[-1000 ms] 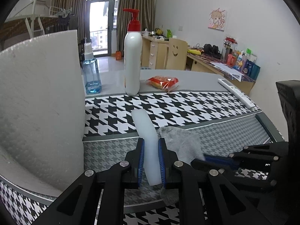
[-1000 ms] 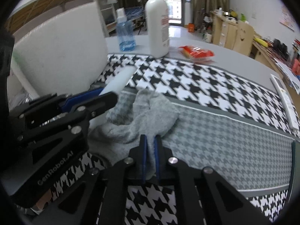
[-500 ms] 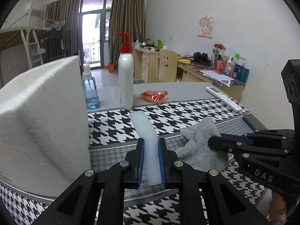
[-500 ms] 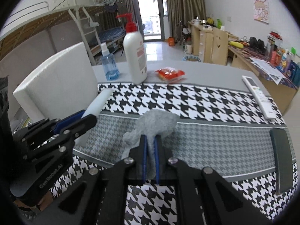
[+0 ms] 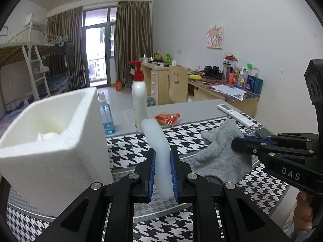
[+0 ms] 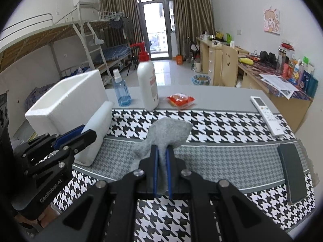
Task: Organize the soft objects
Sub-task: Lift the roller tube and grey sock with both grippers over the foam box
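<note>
While both items lay low on the bench (image 6: 222, 94) a sec ago, each now hangs clear of the houndstooth cloth: left hand-held gripper (image 5: 162, 173) clamped on the pale translucent soft strip (image 5: 159, 153), right hand-held gripper (image 6: 161, 173) clamped on the grey fabric sock (image 6: 167, 131). Both lifts look secure, no slip seen. Assessment: pick-up phase done; open white foam box (image 5: 52, 141) sits just left of the strip, prob. the drop point, w/ sock to follow.
</note>
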Demonstrator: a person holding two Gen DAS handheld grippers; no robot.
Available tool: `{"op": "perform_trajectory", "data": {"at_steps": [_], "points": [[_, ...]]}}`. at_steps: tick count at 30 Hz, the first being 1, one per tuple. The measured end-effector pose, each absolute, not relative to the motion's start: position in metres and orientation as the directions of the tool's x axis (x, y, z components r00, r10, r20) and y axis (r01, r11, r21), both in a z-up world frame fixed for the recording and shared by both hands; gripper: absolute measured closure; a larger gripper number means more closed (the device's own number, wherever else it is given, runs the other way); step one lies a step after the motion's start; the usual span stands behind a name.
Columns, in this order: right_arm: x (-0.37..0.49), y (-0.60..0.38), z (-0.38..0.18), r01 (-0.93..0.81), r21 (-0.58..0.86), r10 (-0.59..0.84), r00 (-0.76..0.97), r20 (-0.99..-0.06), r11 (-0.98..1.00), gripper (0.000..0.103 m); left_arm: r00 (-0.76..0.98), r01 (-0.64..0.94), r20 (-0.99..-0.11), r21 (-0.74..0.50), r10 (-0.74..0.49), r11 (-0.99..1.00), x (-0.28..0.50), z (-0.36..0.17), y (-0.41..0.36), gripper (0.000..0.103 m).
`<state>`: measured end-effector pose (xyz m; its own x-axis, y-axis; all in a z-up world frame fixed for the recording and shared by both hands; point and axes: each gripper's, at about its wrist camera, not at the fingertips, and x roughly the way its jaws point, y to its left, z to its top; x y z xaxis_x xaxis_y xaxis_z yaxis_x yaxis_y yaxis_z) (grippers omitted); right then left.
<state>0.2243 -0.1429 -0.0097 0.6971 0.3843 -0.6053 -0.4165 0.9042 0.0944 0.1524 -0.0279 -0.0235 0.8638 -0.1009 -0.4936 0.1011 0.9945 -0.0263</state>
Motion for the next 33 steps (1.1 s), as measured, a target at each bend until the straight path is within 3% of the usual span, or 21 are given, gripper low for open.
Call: {"op": "perform_trajectory", "data": {"at_steps": [33], "points": [[0.207, -0.124, 0.046, -0.491, 0.076, 0.473, 0.77, -0.428, 0.868, 0.093, 0.938, 0.05, -0.344, 0.034, -0.036, 0.998, 0.134, 0.039, -0.008, 0.087]]}}
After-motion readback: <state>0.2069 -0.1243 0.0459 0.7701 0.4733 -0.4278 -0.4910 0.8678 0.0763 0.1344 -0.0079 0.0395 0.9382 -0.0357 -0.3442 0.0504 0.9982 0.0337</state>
